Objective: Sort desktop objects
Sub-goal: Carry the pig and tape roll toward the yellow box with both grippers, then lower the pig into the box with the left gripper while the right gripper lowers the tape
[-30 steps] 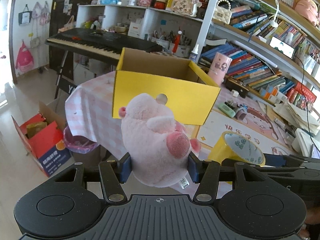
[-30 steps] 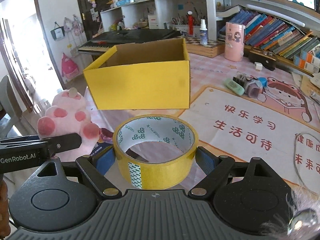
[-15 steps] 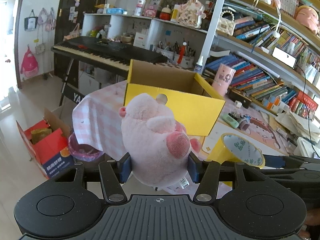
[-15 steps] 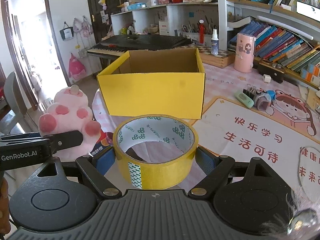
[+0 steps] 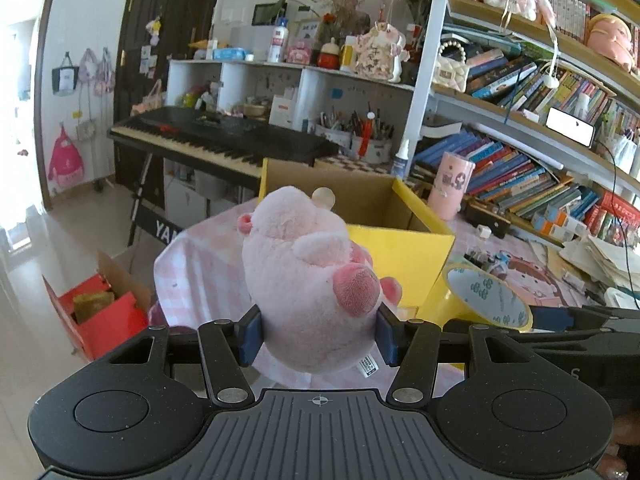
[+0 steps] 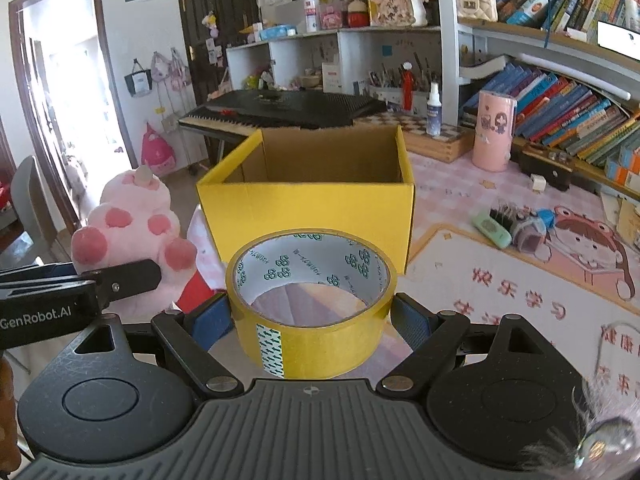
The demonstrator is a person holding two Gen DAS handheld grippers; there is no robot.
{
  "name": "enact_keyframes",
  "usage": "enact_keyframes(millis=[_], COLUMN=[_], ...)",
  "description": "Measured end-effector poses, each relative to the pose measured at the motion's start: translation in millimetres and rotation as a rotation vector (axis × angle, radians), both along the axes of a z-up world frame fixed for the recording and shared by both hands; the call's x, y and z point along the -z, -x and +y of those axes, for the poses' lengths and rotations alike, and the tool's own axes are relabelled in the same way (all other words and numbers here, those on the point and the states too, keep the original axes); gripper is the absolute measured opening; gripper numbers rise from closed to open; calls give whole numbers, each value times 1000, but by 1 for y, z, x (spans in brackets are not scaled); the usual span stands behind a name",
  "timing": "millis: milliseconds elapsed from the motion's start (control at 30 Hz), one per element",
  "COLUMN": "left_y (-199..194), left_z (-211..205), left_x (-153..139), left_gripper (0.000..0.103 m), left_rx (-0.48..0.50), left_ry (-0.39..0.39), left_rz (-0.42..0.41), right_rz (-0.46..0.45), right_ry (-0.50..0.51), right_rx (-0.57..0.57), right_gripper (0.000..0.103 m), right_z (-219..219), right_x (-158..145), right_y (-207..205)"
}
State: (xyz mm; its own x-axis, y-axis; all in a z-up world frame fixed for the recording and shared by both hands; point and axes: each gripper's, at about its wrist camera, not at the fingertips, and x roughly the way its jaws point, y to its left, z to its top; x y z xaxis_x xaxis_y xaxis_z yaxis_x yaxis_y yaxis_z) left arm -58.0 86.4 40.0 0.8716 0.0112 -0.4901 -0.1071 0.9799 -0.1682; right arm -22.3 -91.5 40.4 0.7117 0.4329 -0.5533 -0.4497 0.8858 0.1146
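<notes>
Pink plush toy (image 5: 308, 280) clamped between left gripper (image 5: 318, 334) pads; yellow tape roll (image 6: 312, 300) pinched across its width by right gripper (image 6: 312, 318). Both held aloft, yellow box (image 6: 308, 208) at 12 o'clock, open-topped, judged drop target.

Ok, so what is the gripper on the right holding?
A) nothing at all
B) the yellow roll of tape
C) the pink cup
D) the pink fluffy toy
B. In the right wrist view the right gripper has its blue pads pressed on both sides of the yellow roll of tape, while the pink plush toy is held by the left gripper, in front of the yellow box.
</notes>
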Motion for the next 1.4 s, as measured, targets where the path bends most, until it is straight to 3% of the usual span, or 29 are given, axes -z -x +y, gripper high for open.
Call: enact_keyframes(millis=[267, 733, 1000, 1400], left_y=[-32, -122, -170, -220], left_z=[2, 6, 1, -5], left_x=[-14, -26, -13, 19], left_gripper=[54, 54, 54, 54], left_rx=[-13, -60, -46, -22], left_ry=[-46, -98, -118, -152], left_rz=[-50, -96, -22, 152], right_rz=[-81, -139, -140, -85], right_ry=[-32, -29, 4, 85], right_rx=[-21, -70, -94, -168], right_gripper=[86, 86, 86, 86], right_z=[7, 23, 26, 34], right_x=[-20, -36, -29, -6], right_y=[-35, -140, -193, -250])
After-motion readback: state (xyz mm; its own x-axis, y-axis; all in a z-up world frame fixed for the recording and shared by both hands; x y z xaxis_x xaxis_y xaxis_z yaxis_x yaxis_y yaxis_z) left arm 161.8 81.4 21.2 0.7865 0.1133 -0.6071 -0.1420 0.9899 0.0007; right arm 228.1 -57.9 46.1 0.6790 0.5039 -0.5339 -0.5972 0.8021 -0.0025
